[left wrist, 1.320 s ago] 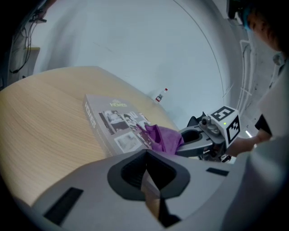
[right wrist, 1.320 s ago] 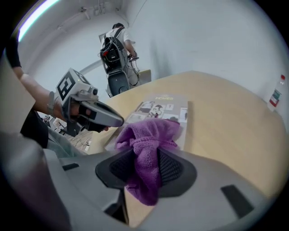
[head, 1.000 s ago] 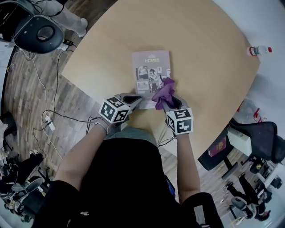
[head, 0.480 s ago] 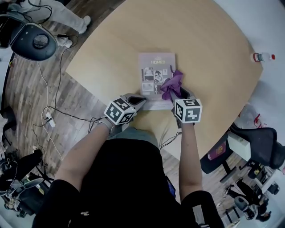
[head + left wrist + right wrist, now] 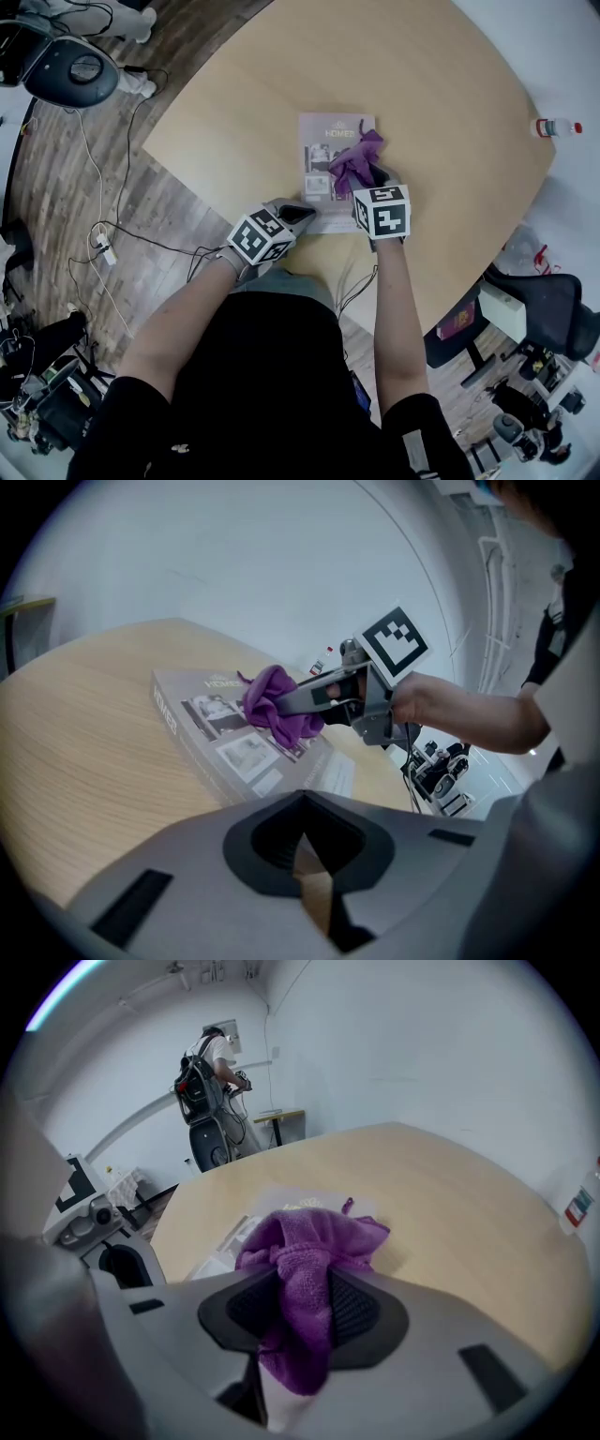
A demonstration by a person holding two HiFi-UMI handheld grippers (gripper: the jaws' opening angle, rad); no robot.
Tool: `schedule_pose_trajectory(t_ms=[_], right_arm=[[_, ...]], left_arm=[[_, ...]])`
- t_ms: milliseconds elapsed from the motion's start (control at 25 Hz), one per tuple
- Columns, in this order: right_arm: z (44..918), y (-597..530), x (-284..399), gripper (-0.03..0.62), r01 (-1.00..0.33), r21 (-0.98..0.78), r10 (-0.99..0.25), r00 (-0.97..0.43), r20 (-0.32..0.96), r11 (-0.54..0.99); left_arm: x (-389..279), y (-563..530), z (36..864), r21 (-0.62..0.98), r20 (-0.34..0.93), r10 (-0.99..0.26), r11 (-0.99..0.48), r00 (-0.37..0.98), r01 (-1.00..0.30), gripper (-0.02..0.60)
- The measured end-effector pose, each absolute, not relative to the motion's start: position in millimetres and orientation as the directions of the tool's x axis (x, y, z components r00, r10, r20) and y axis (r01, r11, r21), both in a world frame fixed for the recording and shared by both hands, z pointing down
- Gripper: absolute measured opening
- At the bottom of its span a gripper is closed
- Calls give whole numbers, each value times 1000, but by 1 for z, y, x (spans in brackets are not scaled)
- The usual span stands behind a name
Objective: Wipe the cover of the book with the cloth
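A grey book (image 5: 322, 159) with photos on its cover lies flat on the pale wooden table (image 5: 431, 84). A bunched purple cloth (image 5: 355, 160) rests on the cover's right half, near the title end. My right gripper (image 5: 363, 180) is shut on the cloth (image 5: 309, 1241), which bulges out ahead of the pads and hangs below them. The left gripper view shows the cloth (image 5: 278, 705) pressed onto the book (image 5: 211, 726). My left gripper (image 5: 303, 214) sits at the book's near left corner, jaws shut and empty (image 5: 305, 860).
A water bottle (image 5: 553, 127) stands at the table's far right edge. Office chairs stand off the table at top left (image 5: 66, 70) and right (image 5: 548, 300). Cables (image 5: 103, 248) trail on the wood floor. A person (image 5: 211, 1063) stands far back in the room.
My right gripper has carried the cloth up the cover, from the book's near right edge toward the title end. The left gripper has stayed at the near left corner.
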State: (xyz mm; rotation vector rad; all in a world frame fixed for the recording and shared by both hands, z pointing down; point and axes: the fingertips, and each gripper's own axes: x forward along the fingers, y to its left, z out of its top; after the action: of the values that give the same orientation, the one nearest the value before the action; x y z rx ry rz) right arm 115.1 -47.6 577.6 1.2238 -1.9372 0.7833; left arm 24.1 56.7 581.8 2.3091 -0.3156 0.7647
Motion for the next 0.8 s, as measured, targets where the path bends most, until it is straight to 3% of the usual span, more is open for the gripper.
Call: schedule_pose_trajectory(t_ms=[800], right_arm=[[578, -27, 10, 149, -777, -176, -400, -486, 777, 604]], left_arm=[[27, 58, 580, 529, 595, -9, -749, 804, -400, 17]])
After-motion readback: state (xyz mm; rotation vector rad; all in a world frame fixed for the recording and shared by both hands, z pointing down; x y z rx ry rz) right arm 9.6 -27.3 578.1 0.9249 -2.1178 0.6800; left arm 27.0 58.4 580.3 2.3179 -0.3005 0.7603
